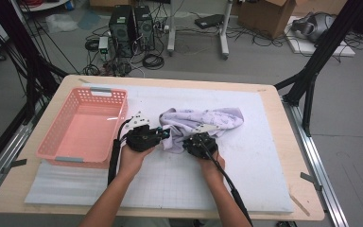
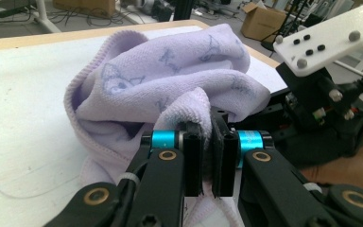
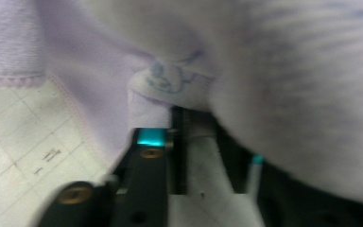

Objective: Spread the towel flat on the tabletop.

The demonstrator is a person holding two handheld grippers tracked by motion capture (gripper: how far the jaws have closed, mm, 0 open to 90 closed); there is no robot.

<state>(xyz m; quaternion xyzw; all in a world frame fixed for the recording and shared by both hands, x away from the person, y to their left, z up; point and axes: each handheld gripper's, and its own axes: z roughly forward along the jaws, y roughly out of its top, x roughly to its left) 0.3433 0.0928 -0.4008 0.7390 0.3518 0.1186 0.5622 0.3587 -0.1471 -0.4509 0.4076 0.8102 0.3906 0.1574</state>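
White-padded tabletop [image 1: 264, 179], cables on floor behind. Lilac towel [image 1: 203, 120] lies bunched just right of pink basket [image 1: 82, 125], which I see empty. Left tool [image 2: 207, 163] clenched on a towel fold; right tool [image 3: 203, 142] also pinching cloth. Soft, light, floppy — I'd grip hems/corners.

towel [image 1: 203, 120] lies on the mat [image 1: 264, 156], basket [image 1: 82, 125] to its left.

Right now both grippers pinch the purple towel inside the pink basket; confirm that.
Not inside. The high view shows the purple towel lying on the white mat, right of the pink basket. Both the left gripper and right gripper do pinch it.
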